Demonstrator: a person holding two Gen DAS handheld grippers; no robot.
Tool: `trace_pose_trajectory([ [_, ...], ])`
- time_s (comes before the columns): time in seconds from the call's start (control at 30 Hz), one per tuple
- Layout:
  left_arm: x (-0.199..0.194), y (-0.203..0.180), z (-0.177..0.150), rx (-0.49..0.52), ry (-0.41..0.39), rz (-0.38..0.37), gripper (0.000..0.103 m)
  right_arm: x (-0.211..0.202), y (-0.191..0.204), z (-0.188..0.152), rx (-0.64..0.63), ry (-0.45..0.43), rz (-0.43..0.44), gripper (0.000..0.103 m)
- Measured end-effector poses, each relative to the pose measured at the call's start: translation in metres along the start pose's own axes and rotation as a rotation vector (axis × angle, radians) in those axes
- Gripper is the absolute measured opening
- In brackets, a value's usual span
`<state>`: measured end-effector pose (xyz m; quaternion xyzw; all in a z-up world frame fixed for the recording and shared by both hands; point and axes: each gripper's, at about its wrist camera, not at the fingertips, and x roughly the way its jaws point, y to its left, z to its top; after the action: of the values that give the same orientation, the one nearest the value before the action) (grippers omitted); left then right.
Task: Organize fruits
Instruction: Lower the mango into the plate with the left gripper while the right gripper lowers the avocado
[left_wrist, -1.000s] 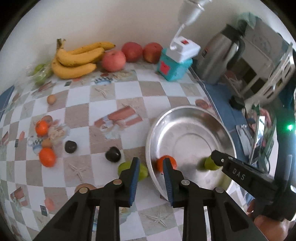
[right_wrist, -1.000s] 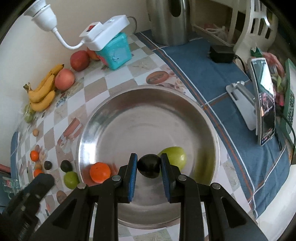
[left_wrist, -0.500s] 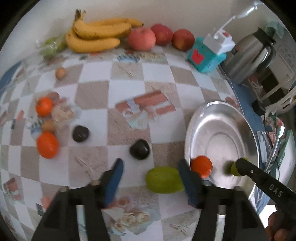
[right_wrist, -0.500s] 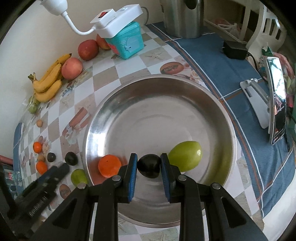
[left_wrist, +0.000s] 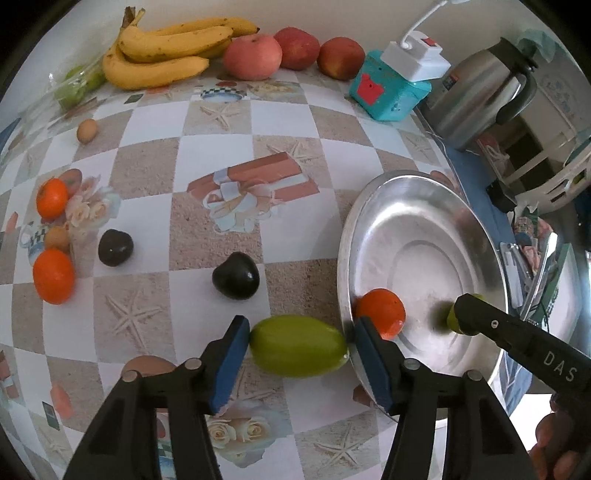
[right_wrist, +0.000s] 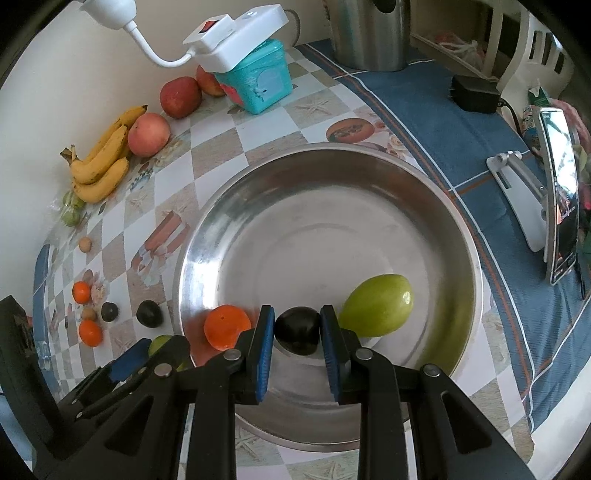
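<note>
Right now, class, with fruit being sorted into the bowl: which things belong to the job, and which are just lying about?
Job:
bowl
green fruit between the left gripper jaws, which have just been closing
dark fruit in the right gripper
orange
bananas
apples

Lying about:
kettle
teal box
phone
charger

left claw (left_wrist: 298, 343) | jaws just closing around green fruit (left_wrist: 298, 345) | beside steel bowl (left_wrist: 476, 236) rim

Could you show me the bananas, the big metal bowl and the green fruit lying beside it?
bananas (left_wrist: 162, 55): left wrist view, middle of bunch.
metal bowl (right_wrist: 369, 155): right wrist view, far rim.
green fruit (left_wrist: 297, 345): left wrist view, its middle.
</note>
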<state>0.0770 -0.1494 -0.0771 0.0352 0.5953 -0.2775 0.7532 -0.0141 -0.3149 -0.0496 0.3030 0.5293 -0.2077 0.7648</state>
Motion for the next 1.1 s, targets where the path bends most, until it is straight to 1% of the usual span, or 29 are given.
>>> trace_pose_trajectory([
  [0.07, 0.0, 0.0, 0.0, -0.004, -0.004, -0.005, 0.061, 0.0, 0.0, 0.0, 0.001, 0.0, 0.003, 0.026],
  [0.13, -0.002, 0.002, 0.001, -0.013, -0.015, -0.004, 0.056, 0.001, 0.0, 0.0, 0.002, 0.001, 0.004, 0.026],
  [0.57, -0.006, 0.011, -0.002, -0.043, -0.002, -0.03, 0.056, 0.002, 0.002, 0.0, -0.002, 0.006, 0.008, 0.026],
  [0.67, -0.009, 0.016, -0.001, -0.047, -0.013, -0.003, 0.055, 0.002, 0.002, -0.001, 0.0, 0.009, 0.008, 0.026],
  [0.83, -0.019, 0.028, 0.003, -0.094, -0.034, -0.021, 0.055, 0.004, 0.002, -0.002, 0.002, 0.016, 0.006, 0.026],
  [0.97, -0.036, 0.013, 0.003, -0.049, -0.077, -0.053, 0.055, 0.005, -0.001, -0.002, 0.016, 0.018, 0.005, 0.026],
  [1.1, -0.042, -0.022, -0.001, 0.063, -0.092, -0.082, 0.055, 0.003, -0.007, -0.003, 0.043, 0.014, 0.012, 0.026],
])
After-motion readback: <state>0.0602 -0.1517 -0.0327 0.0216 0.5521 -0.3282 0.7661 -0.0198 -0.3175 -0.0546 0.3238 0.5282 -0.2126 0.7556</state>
